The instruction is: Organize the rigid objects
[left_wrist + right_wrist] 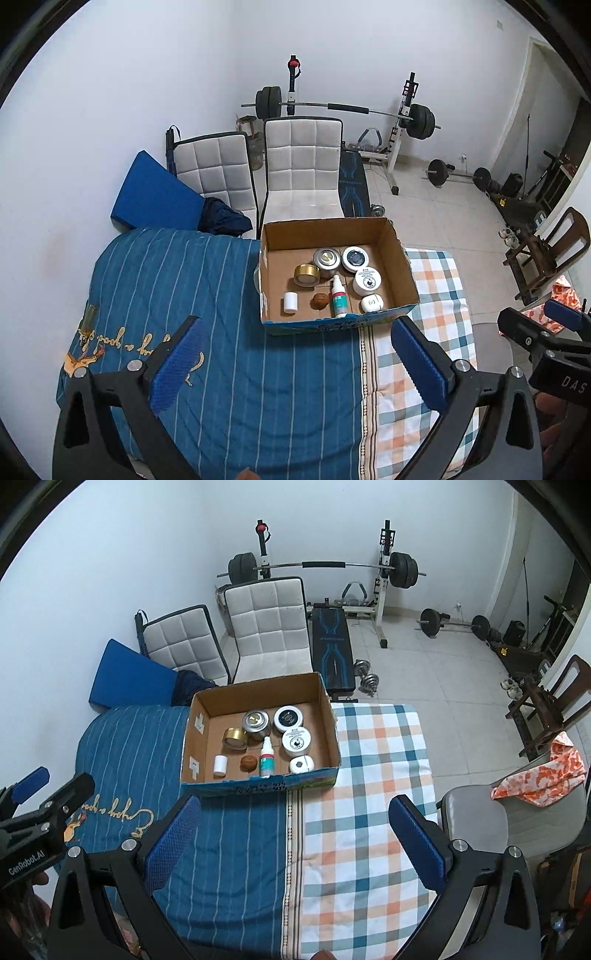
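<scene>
- Inside the cardboard box (391, 254) I count the rigid items: a silver tin (326, 258) and a dark-lidded jar (355, 257) at the far side, a white jar (367, 279) just in front of the dark-lidded one, and a gold tin (307, 275) leaning beside the silver tin.
- Along the near wall of the box I see a small white cylinder (290, 302), a brown round lump (320, 301), an upright spray bottle (338, 298) and a small white oval case (371, 302).
- Under the box lies a bed, with a blue striped cover (229, 332) on the left side and a checked cover (436, 332) on the right; the box straddles the seam between them.
- My left tool (295, 356) hangs above the blue cover, near side of the box, jaws spread wide and holding nothing.
- My right tool (294, 832) hovers beside it over the seam, likewise spread wide and empty.
- Beyond the bed stand two white padded chairs (301, 162), and a barbell rack (343, 109) against the wall.
</scene>
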Available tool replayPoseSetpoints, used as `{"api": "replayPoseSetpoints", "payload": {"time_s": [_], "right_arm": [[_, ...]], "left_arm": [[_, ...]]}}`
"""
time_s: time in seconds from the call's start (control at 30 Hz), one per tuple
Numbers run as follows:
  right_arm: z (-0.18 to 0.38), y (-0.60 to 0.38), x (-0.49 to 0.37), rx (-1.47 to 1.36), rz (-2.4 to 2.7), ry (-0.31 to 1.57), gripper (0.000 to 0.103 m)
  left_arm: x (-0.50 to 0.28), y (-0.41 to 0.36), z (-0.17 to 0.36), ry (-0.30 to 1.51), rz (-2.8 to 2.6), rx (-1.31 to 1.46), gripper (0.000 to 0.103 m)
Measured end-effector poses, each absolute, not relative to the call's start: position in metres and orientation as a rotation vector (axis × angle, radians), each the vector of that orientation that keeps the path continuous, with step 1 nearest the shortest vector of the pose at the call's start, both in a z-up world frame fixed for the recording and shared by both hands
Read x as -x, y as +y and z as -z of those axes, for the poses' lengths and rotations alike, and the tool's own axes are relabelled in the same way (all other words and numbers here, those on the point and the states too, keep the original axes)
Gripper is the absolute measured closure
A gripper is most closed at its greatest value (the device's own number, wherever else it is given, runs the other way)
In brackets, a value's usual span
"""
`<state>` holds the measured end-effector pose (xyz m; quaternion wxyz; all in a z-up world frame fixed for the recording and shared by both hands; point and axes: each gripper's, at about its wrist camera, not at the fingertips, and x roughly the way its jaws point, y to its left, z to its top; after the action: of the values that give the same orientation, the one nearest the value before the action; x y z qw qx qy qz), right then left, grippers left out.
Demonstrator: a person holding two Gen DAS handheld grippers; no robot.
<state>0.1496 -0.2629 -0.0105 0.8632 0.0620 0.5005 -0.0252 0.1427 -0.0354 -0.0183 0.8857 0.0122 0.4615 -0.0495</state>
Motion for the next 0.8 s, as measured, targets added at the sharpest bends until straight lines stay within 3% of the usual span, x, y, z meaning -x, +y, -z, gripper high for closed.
{"api": "replayPoseSetpoints", "payload": {"time_s": [0.8], "right_arm": [[-0.005, -0.255, -0.145, -0.090, 0.039, 1.018, 0.000]], "left_arm": [[-0.140, -0.036, 0.001, 0.933, 0.086, -0.022, 0.000]]}}
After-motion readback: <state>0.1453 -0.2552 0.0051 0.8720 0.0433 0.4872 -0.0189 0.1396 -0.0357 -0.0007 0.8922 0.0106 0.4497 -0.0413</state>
